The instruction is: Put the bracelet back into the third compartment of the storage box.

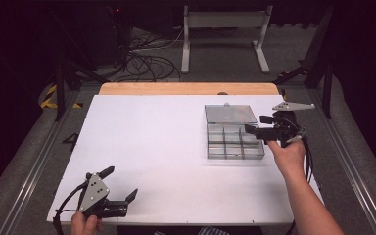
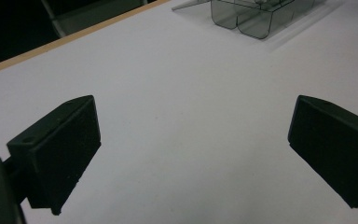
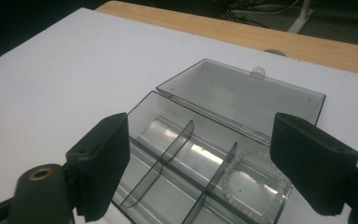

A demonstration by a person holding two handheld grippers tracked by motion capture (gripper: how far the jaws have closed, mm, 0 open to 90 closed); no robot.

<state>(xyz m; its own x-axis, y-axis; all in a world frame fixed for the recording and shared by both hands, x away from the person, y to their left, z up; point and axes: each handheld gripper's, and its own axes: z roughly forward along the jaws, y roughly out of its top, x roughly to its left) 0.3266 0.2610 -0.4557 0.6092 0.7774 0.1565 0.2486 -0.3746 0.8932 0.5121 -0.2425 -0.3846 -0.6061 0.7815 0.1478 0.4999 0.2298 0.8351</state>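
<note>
I see a white rectangular tabletop [image 1: 166, 161] with a pale wooden strip [image 1: 186, 88] along its far edge. Beyond it, tangled black cables [image 1: 144, 61] lie on grey floor beside a white metal stand [image 1: 225, 29].

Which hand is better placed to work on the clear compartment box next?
Probably the right. The right tool hangs open over the clear compartment box, whose lid lies flat open behind it. The left tool sits open at the table's near left corner, far from the box.
</note>
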